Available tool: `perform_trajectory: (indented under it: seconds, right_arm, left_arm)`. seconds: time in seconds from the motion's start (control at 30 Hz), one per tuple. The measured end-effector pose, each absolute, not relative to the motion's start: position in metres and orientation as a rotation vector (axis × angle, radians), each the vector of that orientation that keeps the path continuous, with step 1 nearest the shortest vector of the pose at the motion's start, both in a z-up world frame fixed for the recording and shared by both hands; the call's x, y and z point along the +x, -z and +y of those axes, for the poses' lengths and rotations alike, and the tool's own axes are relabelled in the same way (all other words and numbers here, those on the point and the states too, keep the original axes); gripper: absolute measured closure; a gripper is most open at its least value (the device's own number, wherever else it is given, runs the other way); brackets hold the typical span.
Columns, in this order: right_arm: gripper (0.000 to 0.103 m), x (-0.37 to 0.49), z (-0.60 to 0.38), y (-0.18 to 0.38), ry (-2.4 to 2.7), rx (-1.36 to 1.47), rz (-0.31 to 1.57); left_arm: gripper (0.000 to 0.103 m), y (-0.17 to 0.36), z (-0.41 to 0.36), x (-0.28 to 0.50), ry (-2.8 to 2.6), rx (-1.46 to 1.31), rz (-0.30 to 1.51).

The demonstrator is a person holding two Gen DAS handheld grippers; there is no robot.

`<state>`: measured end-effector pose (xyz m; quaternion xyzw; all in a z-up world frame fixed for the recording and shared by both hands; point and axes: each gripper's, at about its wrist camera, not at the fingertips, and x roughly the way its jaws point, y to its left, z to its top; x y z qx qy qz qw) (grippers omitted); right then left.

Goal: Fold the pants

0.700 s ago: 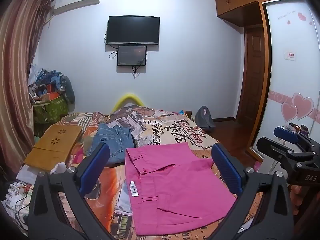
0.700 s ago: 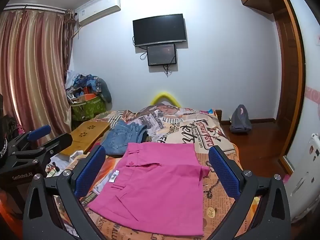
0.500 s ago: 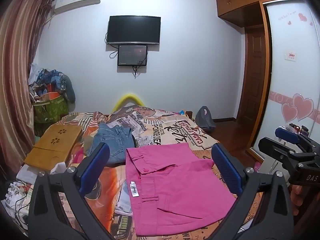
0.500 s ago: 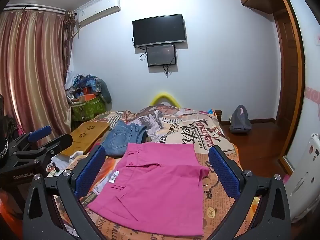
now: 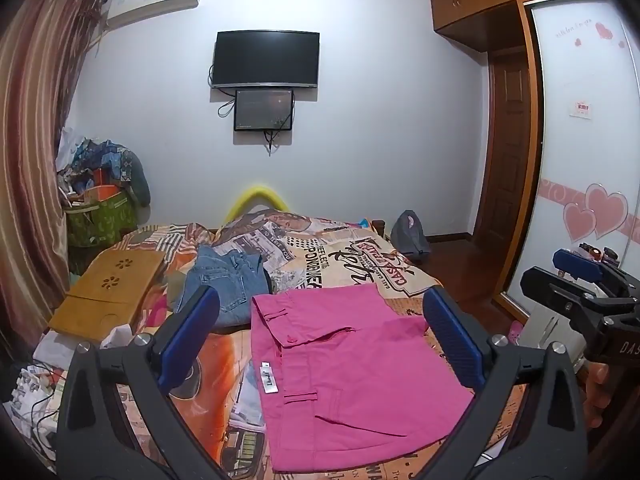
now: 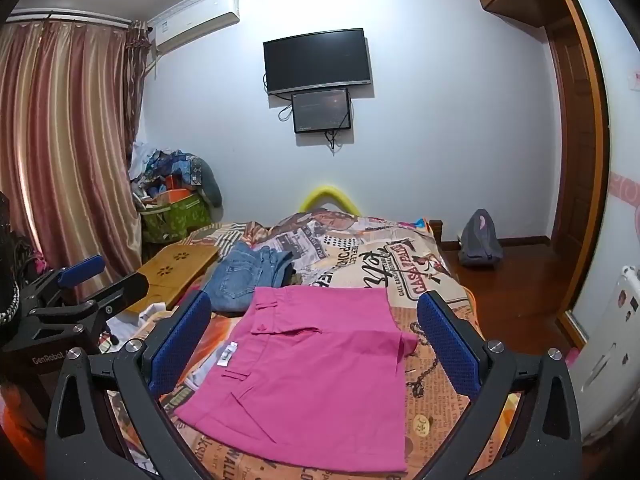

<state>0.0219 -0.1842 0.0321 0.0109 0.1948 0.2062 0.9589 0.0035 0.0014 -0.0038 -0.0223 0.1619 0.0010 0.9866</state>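
Left wrist view: the left gripper (image 5: 320, 340) has its jaws spread wide, with nothing between the blue pads (image 5: 454, 338). The pink pants (image 5: 352, 364) lie folded flat on the printed bedspread (image 5: 352, 256), below and ahead of the claw and filling most of the gap between the fingers. A white label (image 5: 269, 376) sits on the waistband side, nearer the left finger. Blue jeans (image 5: 228, 280) lie crumpled just beyond the left fingertip, touching the far edge of the pants. A wooden lap tray (image 5: 108, 292) lies further out to the left of the claw. The right gripper (image 5: 580, 288) appears off to the right, clear of the pants.

Right wrist view: the right gripper (image 6: 314, 338) is likewise wide apart and holds nothing. The pink pants (image 6: 316, 376) lie between and below its fingers, untouched. The blue jeans (image 6: 244, 280) lie beyond the left fingertip. The left gripper (image 6: 80, 292) shows to the left of this claw, apart from the cloth.
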Motion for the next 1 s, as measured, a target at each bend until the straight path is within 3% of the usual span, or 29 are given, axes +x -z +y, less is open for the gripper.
perform_trajectory:
  seconds: [1.0]
  right_arm:
    - [0.0,0.0229,-0.1881,-0.0307,-0.42,0.03,0.395]
  left_arm:
    - [0.0,0.0043,0.0007,0.0024,-0.015,-0.034,0.315]
